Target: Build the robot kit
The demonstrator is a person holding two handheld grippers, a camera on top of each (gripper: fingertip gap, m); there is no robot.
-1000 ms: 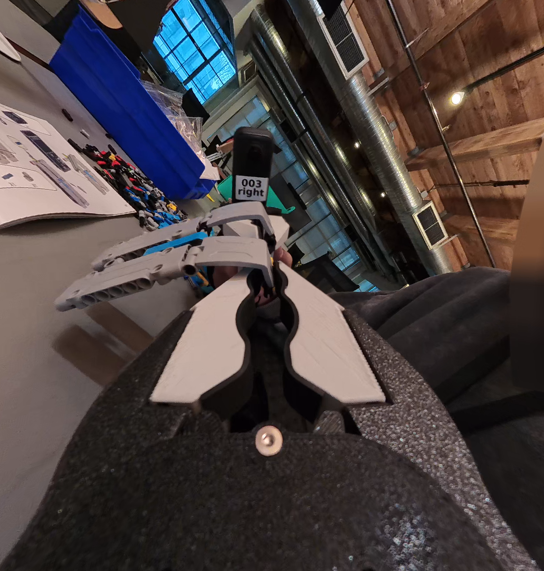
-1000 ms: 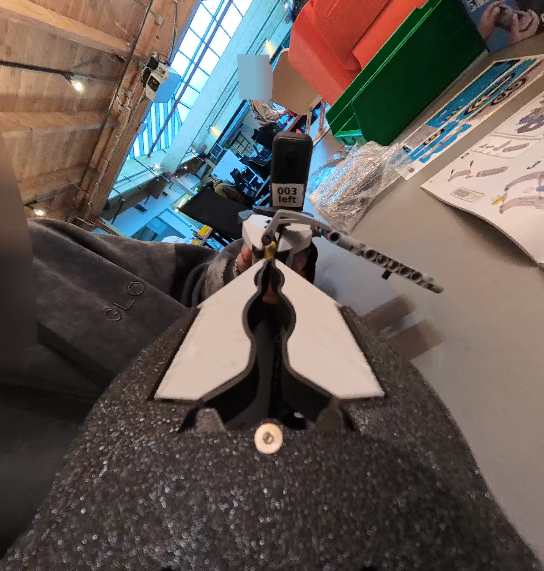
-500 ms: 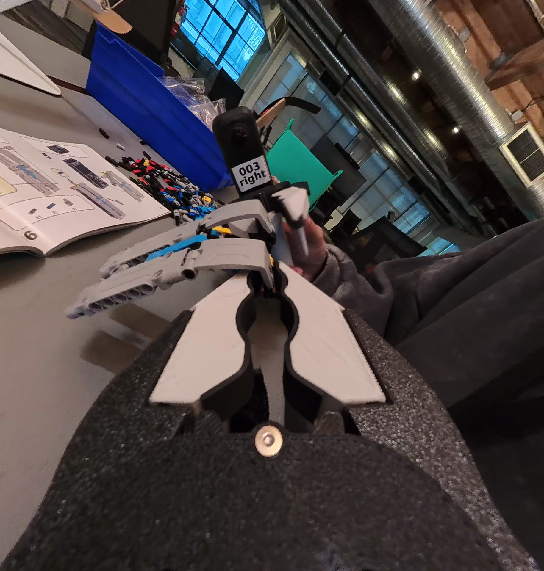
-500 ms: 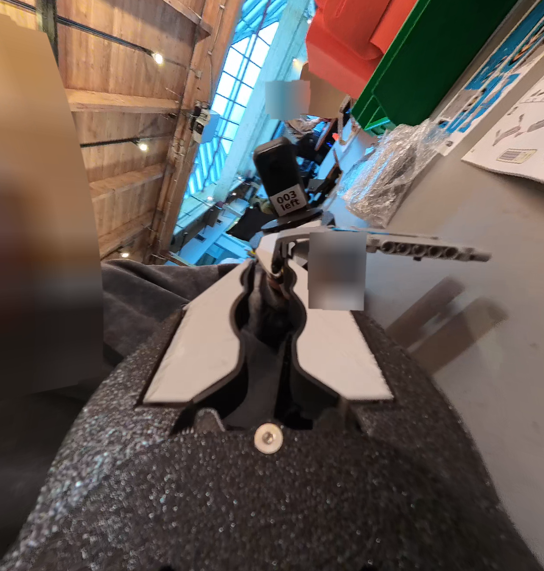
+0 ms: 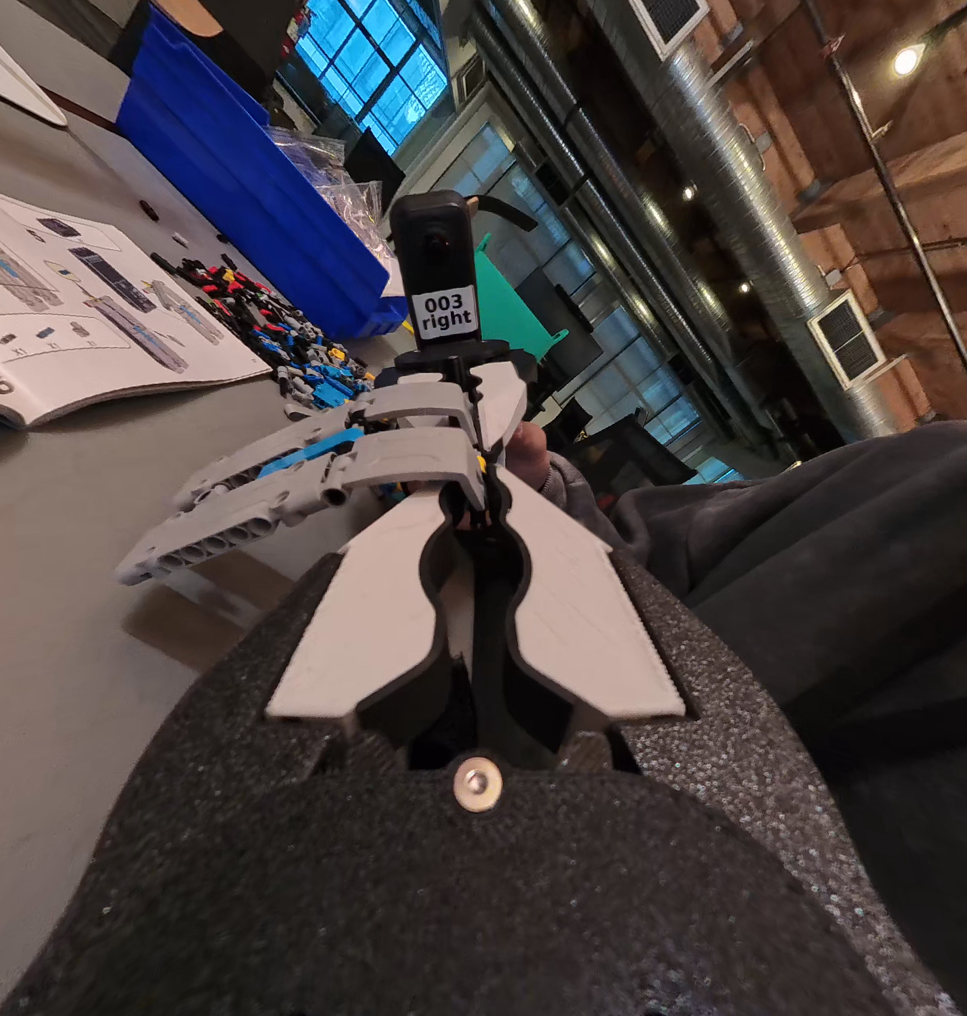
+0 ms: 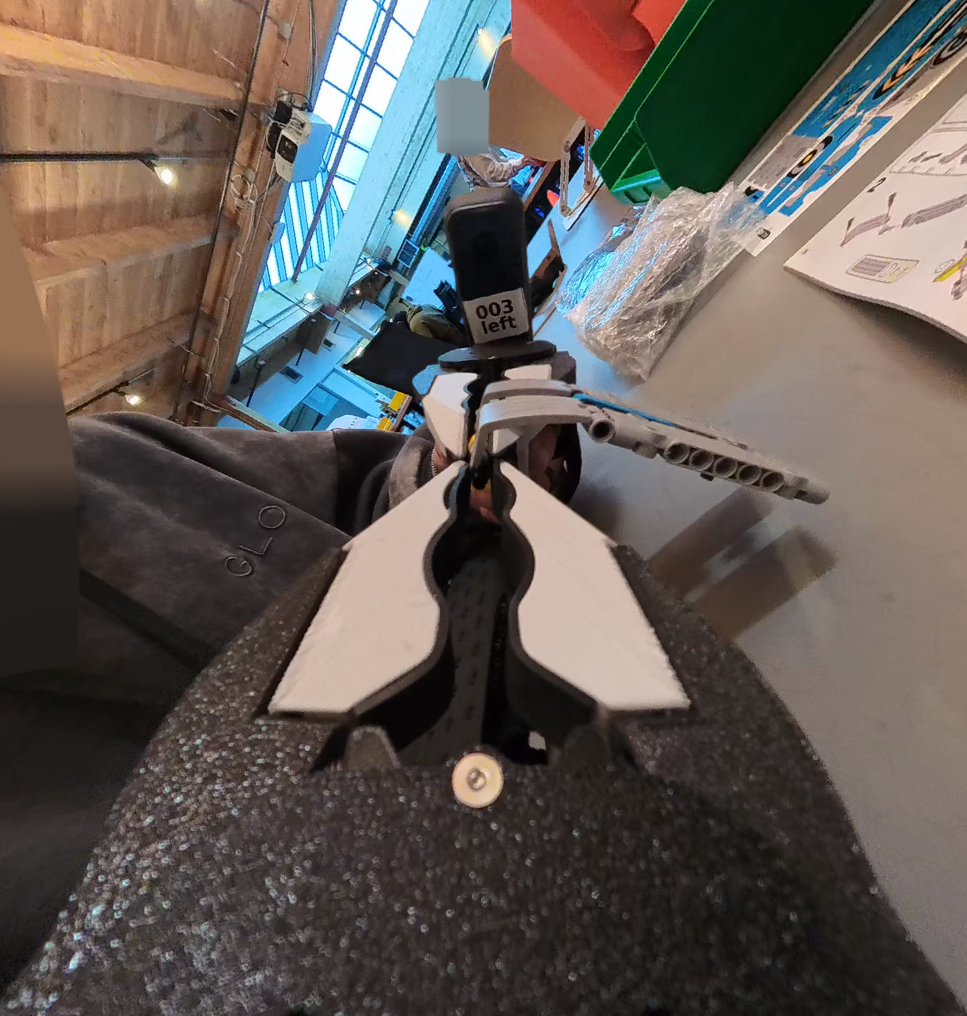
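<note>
A: What does the left tool (image 5: 484, 489) have?

B: Its fingers are pinched together on one end of a grey beam assembly (image 5: 283, 495) with a blue strip inside, held just above the grey tabletop (image 5: 58, 632).

A: And the right tool (image 6: 478, 473)?

B: It faces the left one, tips nearly touching. Its fingers are drawn narrow around a small yellow-and-black piece at the same end of the assembly. The beams jut sideways over the tabletop.

A: What lies around?

B: In the left wrist view, an open instruction booklet (image 5: 85, 308), a heap of small coloured parts (image 5: 283, 335) and a blue bin (image 5: 239, 165). In the right wrist view, a crumpled clear bag (image 6: 651, 280), a green bin (image 6: 745, 93) and a printed sheet (image 6: 921, 242). A dark grey sleeve (image 6: 195, 522) sits behind.
</note>
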